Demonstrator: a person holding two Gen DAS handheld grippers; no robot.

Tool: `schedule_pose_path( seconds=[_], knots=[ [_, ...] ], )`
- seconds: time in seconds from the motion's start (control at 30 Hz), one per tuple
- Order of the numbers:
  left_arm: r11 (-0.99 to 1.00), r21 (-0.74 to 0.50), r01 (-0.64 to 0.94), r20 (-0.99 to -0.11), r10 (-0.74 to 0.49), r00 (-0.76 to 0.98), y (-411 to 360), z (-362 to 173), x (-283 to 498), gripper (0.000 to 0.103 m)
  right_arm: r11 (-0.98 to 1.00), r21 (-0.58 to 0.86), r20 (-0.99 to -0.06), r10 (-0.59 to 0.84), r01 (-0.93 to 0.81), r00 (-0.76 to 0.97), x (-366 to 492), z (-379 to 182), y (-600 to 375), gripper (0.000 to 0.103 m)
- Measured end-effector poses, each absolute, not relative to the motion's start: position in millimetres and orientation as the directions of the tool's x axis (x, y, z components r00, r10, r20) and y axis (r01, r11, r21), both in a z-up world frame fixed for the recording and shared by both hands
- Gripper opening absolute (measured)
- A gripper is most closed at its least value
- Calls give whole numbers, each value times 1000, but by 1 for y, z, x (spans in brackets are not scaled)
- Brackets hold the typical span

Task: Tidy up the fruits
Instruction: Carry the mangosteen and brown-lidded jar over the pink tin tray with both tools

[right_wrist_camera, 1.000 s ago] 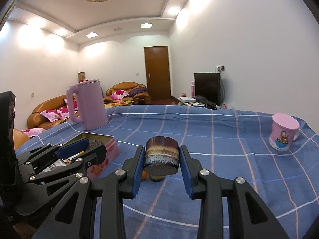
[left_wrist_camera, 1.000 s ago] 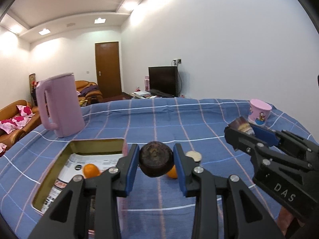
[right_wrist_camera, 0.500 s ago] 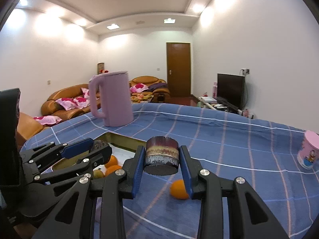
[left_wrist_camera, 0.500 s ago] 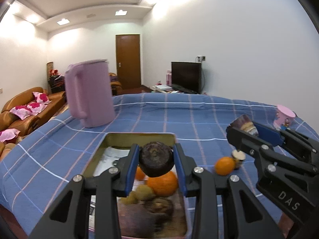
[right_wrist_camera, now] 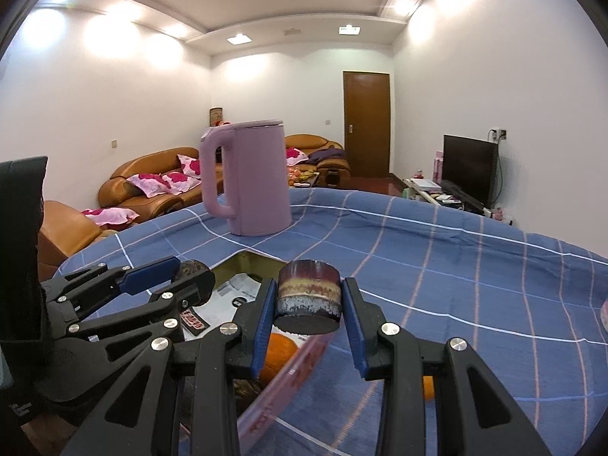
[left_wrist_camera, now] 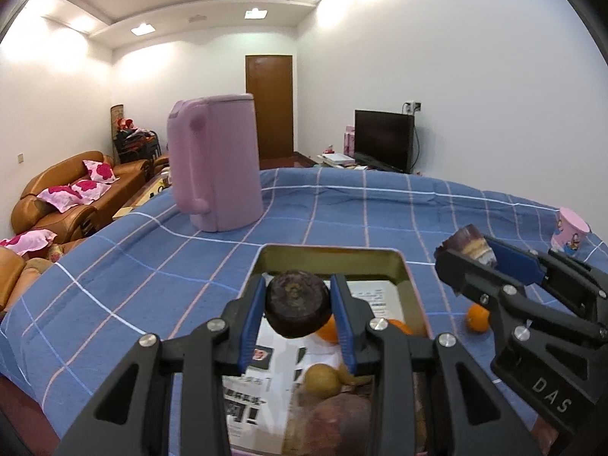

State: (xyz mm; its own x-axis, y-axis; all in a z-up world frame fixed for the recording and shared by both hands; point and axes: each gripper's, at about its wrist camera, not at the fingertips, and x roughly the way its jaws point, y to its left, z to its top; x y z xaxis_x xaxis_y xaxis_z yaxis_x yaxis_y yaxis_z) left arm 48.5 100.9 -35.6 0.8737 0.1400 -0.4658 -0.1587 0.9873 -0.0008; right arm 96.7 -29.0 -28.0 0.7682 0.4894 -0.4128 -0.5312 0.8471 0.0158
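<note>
Two dark fruit pieces are up in the air, one per gripper, and the tin is where both look headed. Left gripper [left_wrist_camera: 297, 309] has its blue fingers [left_wrist_camera: 252, 315] clamped narrow on a round dark fruit [left_wrist_camera: 296, 308], held directly above the open tin [left_wrist_camera: 402, 269], over the printed paper lining it. Right gripper [right_wrist_camera: 307, 313] pinches a squat cut piece with a striped side [right_wrist_camera: 307, 300], flat faces up and down, its axis upright; it hangs over the tin's near-right rim, partly above the blue checked tabletop [right_wrist_camera: 456, 266]. So the left load is the nearer to a clean drop, I'd say; the right one needs a nudge leftward to clear the rim. Already inside the tin: an orange [left_wrist_camera: 328, 328], a small yellowish fruit [left_wrist_camera: 322, 380] and a big purplish one [left_wrist_camera: 338, 421] at the near end. One more orange [left_wrist_camera: 478, 317] sits out on the cloth, right of the tin. Beyond, a pink kettle [left_wrist_camera: 218, 163] stands well clear, and a pink cup [left_wrist_camera: 570, 231] is far off at the right edge.
</note>
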Motion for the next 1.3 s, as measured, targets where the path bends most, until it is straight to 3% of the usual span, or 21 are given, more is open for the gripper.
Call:
schedule_pose_path(
  seconds=[1.3],
  knots=[
    [986,-1,-169,-543,141,828,134,-54,62,37,794,11,-536,518,-608,667,115,-53,20,37]
  ],
)
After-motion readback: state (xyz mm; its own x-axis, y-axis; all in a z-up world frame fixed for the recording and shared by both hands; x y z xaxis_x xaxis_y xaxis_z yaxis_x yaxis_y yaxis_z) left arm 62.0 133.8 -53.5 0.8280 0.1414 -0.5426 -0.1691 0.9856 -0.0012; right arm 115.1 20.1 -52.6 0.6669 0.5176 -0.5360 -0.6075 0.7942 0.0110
